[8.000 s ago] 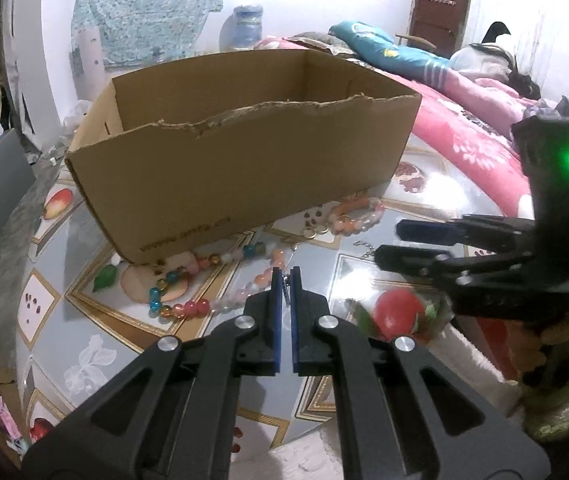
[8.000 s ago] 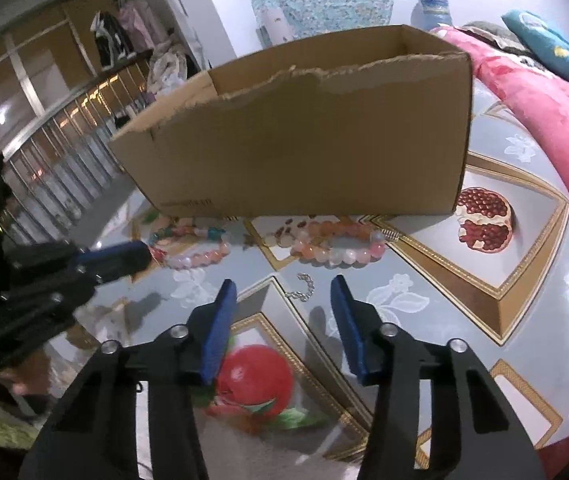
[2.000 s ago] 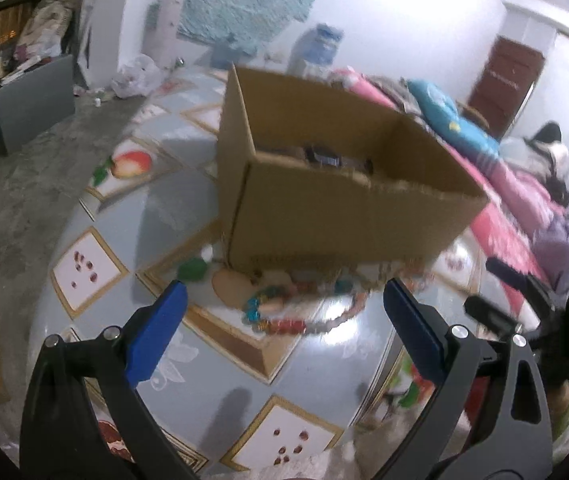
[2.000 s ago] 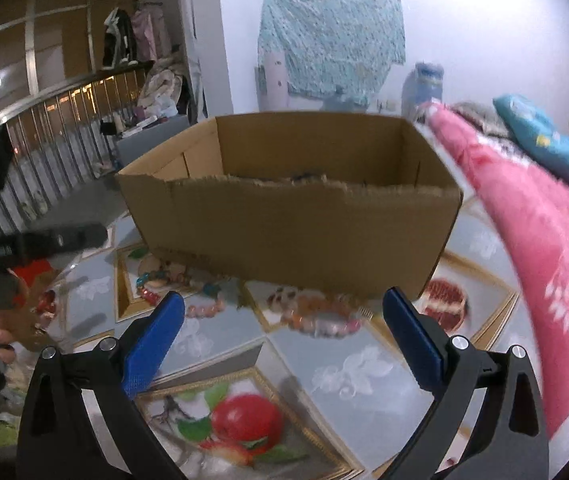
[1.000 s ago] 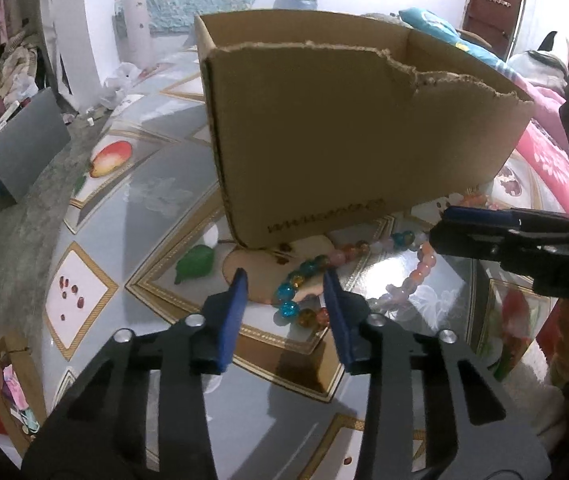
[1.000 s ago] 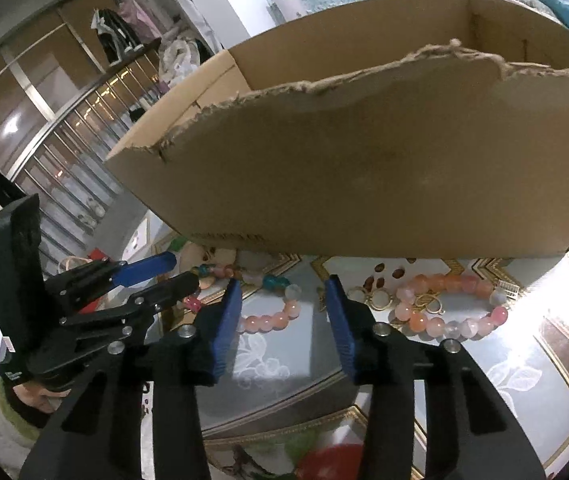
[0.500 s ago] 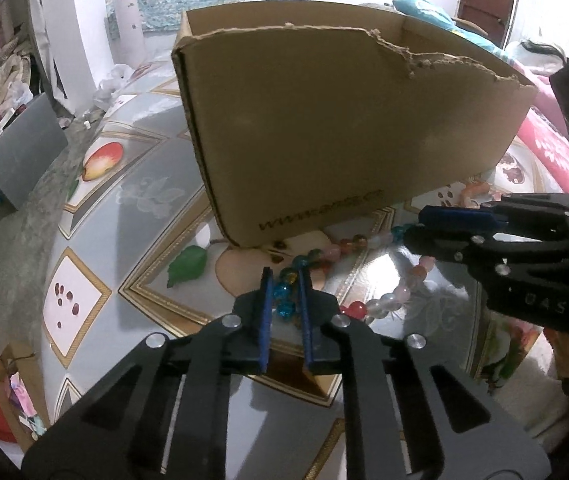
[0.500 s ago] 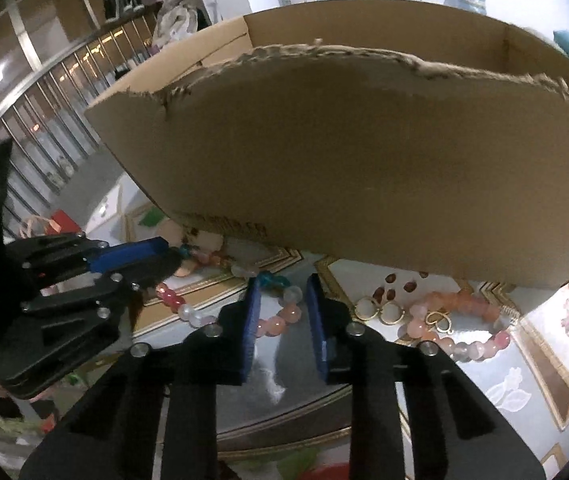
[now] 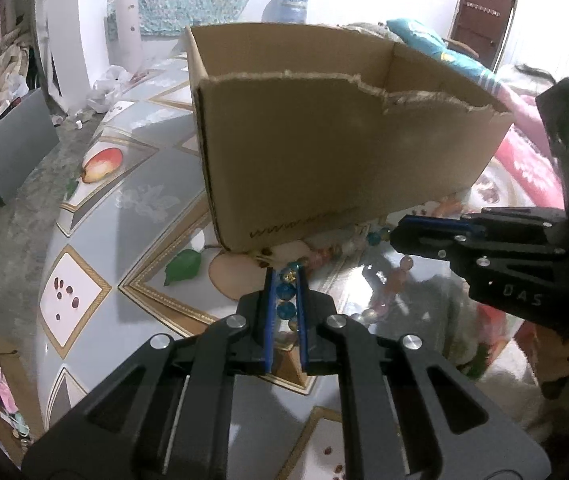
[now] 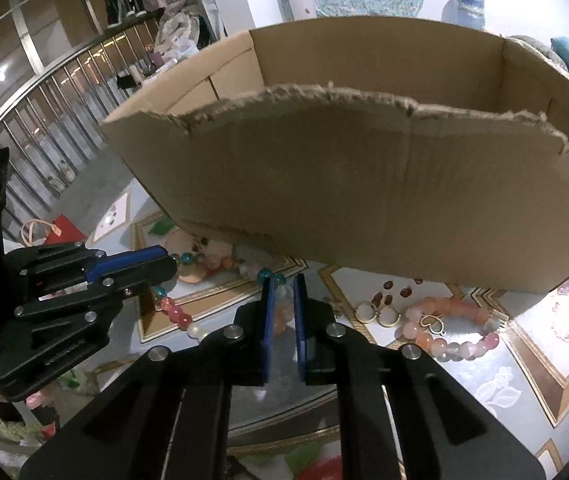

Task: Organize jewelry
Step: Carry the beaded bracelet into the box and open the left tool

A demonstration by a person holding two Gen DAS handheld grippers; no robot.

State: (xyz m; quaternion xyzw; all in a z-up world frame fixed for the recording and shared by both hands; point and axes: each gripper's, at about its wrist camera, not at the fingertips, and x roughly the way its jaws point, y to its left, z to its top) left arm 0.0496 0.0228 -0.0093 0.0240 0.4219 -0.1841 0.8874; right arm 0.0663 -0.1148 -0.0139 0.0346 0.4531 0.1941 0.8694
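A long strand of multicoloured beads [image 9: 388, 284] lies on the patterned table [image 9: 136, 216] in front of a torn cardboard box [image 9: 344, 152]. My left gripper [image 9: 286, 276] is shut on its blue beads at the box's near left corner. In the right wrist view my right gripper [image 10: 283, 280] has its jaws closing on pale and orange beads [image 10: 282, 308] of the same strand, and the pads touch them. Each gripper shows in the other's view: the right gripper [image 9: 394, 236] at the right, the left gripper [image 10: 170, 266] at the left, with the strand sagging between them.
A pink bead bracelet [image 10: 456, 344] with gold rings [image 10: 376, 314] beside it lies on the table under the cardboard box's [image 10: 364, 184] right end. A pink blanket [image 9: 532, 168] borders the table at the right. A metal railing [image 10: 64, 120] stands beyond the table's left side.
Both grippers came down from wide open in front of the box and shut onto the multicoloured strand. The right one also shifted a little sideways along the beads.
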